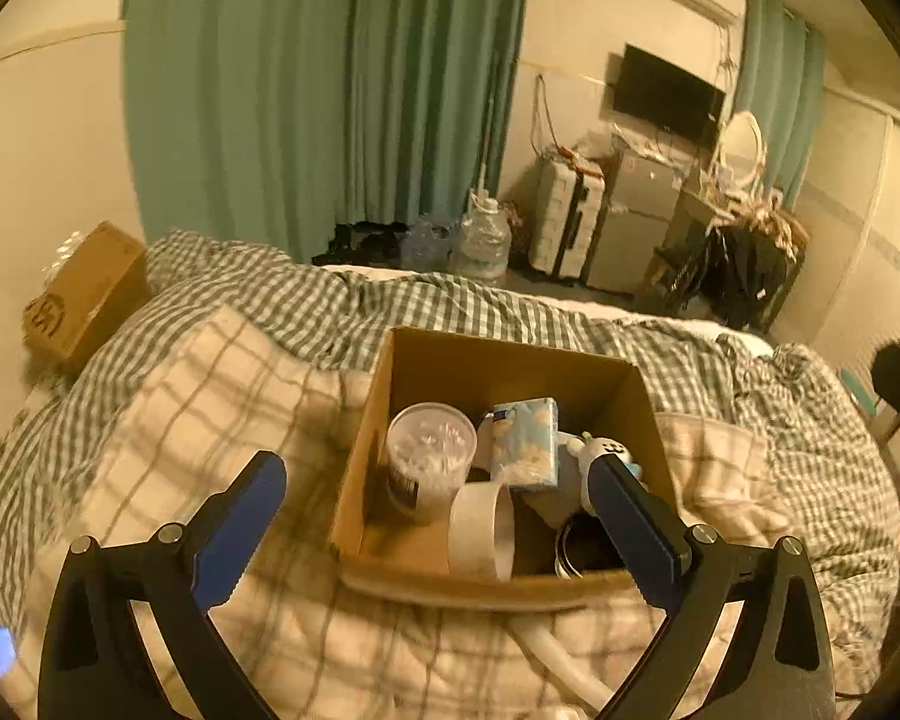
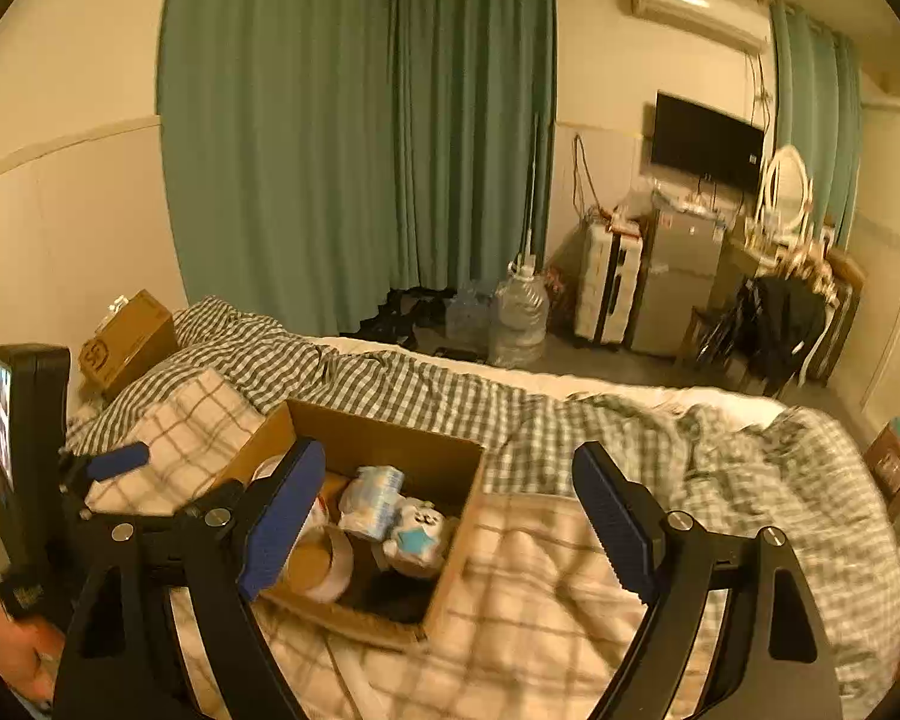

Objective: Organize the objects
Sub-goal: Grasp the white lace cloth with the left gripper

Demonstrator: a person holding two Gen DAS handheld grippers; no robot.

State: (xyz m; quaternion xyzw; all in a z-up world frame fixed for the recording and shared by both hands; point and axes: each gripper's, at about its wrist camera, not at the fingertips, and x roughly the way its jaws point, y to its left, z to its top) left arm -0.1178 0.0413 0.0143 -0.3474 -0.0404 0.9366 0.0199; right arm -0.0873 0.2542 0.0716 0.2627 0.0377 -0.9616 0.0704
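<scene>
We see the cardboard box (image 1: pixel 498 372) open-topped at the centre of the left wrist frame, sitting on the checked bedding (image 1: pixel 210 408). Inside it stand a clear plastic jar (image 1: pixel 429 456), a blue tissue pack (image 1: pixel 525 441), a roll of tape (image 1: pixel 480 531) and a small white plush toy (image 1: pixel 600 456); print on the tissue pack is too blurred to read. Our left gripper (image 1: pixel 438 489) hangs wide open and empty, its right finger over the box's near right corner, its left finger over bare quilt. Our right gripper (image 2: pixel 450 486) is likewise spread wide with nothing held, straddling the box's right wall, with open quilt at lower right. A second carton (image 2: pixel 126 339) at left carries an "SF" logo.
</scene>
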